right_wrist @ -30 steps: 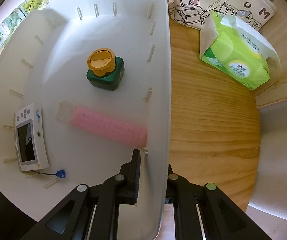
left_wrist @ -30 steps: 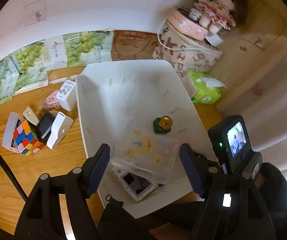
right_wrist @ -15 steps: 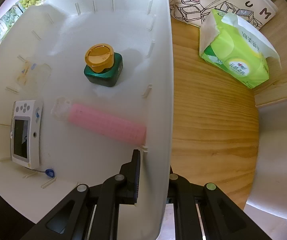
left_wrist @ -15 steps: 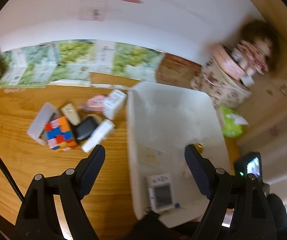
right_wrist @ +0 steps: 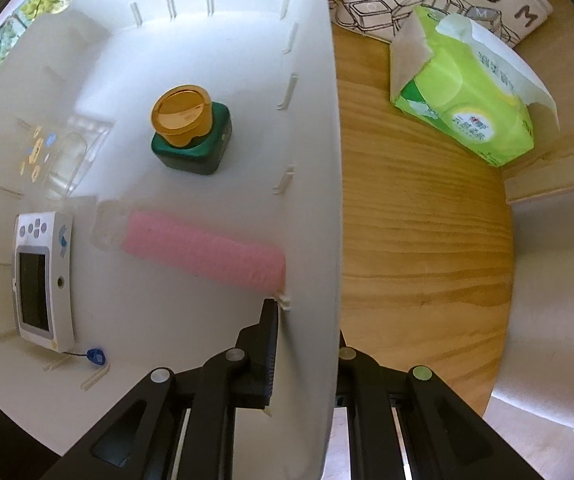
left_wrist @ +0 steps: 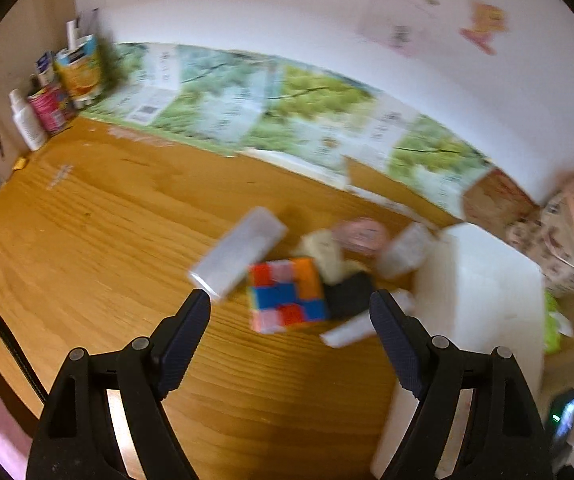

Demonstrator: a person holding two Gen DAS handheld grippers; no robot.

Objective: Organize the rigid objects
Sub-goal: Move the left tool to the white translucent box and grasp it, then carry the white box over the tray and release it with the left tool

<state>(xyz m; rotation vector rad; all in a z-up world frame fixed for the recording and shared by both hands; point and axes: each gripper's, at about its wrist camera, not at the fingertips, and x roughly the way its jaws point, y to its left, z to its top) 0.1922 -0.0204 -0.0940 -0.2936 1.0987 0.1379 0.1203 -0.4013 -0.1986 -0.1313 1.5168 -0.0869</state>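
Your left gripper is spread wide and empty over the puzzle cube, but the neighbours touch it, so you could snag the black item too. The right gripper is pinching the bin wall; slip = bin shifts.

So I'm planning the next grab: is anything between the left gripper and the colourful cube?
Nothing visible. The left gripper is open, and the cube sits just beyond its fingertips on bare wooden table.

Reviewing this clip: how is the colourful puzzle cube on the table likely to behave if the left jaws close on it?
The puzzle cube looks like a stiff, flat-sided block, so it should probably sit squarely and not roll. Its glossy faces might slip a little. It lies against a black object and a clear box, so gripping it could nudge them. The left gripper stands open wider than the cube.
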